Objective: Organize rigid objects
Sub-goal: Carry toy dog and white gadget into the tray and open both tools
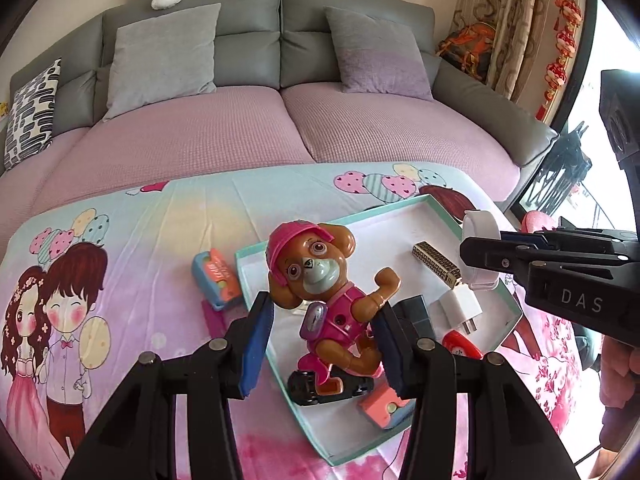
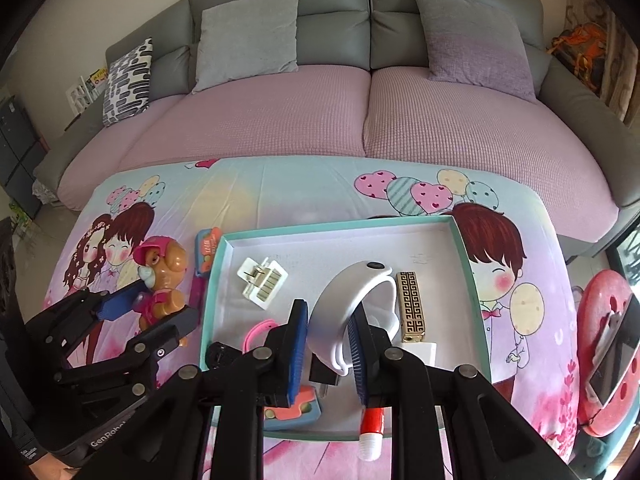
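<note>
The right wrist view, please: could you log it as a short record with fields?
surface: cartoon-print cloth
container: shallow teal-rimmed white tray
left gripper: shut on the pink-capped brown plastic puppy figure, beside the tray
right gripper: shut on the white curved plastic band, above the tray
in tray: gold patterned bar, white plug adapter

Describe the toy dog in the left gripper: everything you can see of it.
The toy dog is a hard, glossy plastic figure: brown head and limbs, a pink cap with goggles, a pink suit, a pale muzzle and a purple badge on the chest. It is held upright and off the cloth, with the left gripper shut on its body, blue pads at each side. One arm is flexed upward. From the right wrist view it hangs left of the teal tray, outside it, touching only the pads.
</note>
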Available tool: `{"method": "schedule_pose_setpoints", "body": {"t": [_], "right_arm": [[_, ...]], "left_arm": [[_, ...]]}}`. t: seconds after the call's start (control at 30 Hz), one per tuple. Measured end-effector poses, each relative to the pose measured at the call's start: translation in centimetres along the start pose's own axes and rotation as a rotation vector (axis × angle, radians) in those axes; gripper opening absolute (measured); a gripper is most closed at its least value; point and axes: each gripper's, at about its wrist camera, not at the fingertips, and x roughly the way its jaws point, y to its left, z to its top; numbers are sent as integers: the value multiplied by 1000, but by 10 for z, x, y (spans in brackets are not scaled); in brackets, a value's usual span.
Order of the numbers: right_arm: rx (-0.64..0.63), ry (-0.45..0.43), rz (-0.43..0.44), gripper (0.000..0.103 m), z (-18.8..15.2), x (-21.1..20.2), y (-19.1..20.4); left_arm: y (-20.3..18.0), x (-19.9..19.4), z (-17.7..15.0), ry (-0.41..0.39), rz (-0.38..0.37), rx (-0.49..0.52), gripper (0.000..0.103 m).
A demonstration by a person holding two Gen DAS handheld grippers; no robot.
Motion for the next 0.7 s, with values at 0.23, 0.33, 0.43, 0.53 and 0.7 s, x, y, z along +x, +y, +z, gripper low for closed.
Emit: {"method": "schedule_pose_setpoints", "body": {"t": [0.23, 0.33, 0.43, 0.53, 0.7], "right_arm": [[24, 45, -5, 22, -10, 28, -18], [34, 64, -2, 22, -14, 38, -24], [44, 85, -3, 22, -18, 48, -28], [49, 99, 1, 22, -20, 54, -29], [48, 106, 5, 22, -22, 54, -29]], "left_arm": [[-20, 37, -7, 69, -13, 27, 51], [-23, 49, -11, 94, -13, 32, 51], [-24, 58, -15, 115, -9, 32, 51], [-24, 64, -17, 125, -11, 20, 51], [-28, 67, -19, 137, -13, 29, 51]]}}
